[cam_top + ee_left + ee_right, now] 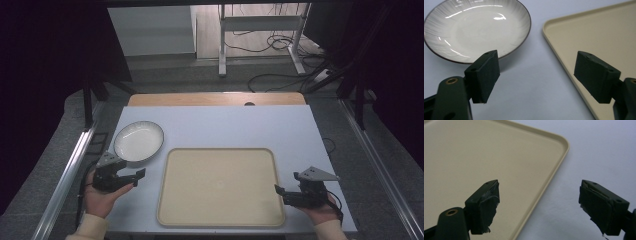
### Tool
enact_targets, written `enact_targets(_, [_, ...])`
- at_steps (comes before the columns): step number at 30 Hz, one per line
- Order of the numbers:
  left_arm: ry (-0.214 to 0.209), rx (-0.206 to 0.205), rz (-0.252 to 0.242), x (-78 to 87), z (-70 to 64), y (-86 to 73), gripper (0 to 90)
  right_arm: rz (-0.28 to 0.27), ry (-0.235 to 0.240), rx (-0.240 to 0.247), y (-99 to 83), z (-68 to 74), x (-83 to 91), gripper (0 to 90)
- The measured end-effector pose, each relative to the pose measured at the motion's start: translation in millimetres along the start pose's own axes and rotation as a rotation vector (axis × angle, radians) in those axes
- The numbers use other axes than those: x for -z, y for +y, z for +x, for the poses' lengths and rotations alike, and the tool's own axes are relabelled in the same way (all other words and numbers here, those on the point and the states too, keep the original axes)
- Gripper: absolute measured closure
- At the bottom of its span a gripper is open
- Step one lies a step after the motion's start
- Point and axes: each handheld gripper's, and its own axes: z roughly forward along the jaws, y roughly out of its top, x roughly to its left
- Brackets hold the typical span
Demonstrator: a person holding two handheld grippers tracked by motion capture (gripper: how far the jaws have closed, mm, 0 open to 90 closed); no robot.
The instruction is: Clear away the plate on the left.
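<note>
While both tools stand wide and empty, the left tool [134, 176] at lower left should straddle the plate [138, 141] rim squarely before lifting toward the tray [220, 187].

Empty white ribbed plate [138, 141] upright, just beside empty beige tray [220, 222], apart.

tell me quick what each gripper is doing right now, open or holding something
Left gripper: open, holding nothing, near the plate.
Right gripper: open, holding nothing, over the tray edge.
</note>
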Motion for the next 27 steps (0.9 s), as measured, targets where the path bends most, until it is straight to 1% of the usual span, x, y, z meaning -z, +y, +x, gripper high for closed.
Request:
enact_targets(3, [-0.011,0.007,0.000,-3.3,3.0,4.6,19.8,-0.004,0.004,0.002,0.0,-1.0,0.8,17.1])
enact_targets(6, [-0.011,-0.019,0.006,-6.7,4.2,8.8,19.1,-0.002,0.002,0.001,-0.1,-2.4,0.4,17.1])
enact_targets(9, [0.000,-0.025,-0.001,-7.6,5.3,13.3,19.1,0.004,-0.003,0.003,-0.7,-2.5,0.1,17.4])
enact_targets(11, [-0.004,-0.018,-0.004,-7.7,7.1,17.5,19.1,0.006,-0.003,0.011,-0.8,-1.7,0.0,17.5])
enact_targets(16, [-0.004,-0.015,0.001,-10.6,15.1,27.1,19.1,0.004,-0.006,0.010,-0.6,-0.5,0.3,17.7])
enact_targets(17, [-0.007,-0.006,0.000,-11.0,17.3,29.0,19.9,0.003,-0.006,0.009,-0.5,-0.6,0.4,17.7])
enact_targets(19, [-0.028,0.006,0.004,-12.4,22.8,32.5,21.4,0.002,-0.008,0.007,-0.5,-1.0,0.6,17.7])
enact_targets(21, [-0.019,0.013,0.010,-13.7,26.5,34.4,21.7,0.004,-0.009,0.005,-0.4,-1.4,0.1,17.6])
enact_targets(24, [-0.026,0.035,0.014,-15.9,32.7,37.2,21.5,0.006,-0.008,0.008,-0.4,-1.4,-0.3,17.7])
enact_targets(27, [-0.021,0.038,0.022,-19.9,36.7,40.0,20.8,0.009,-0.008,0.012,-0.6,-0.8,-0.5,17.6])
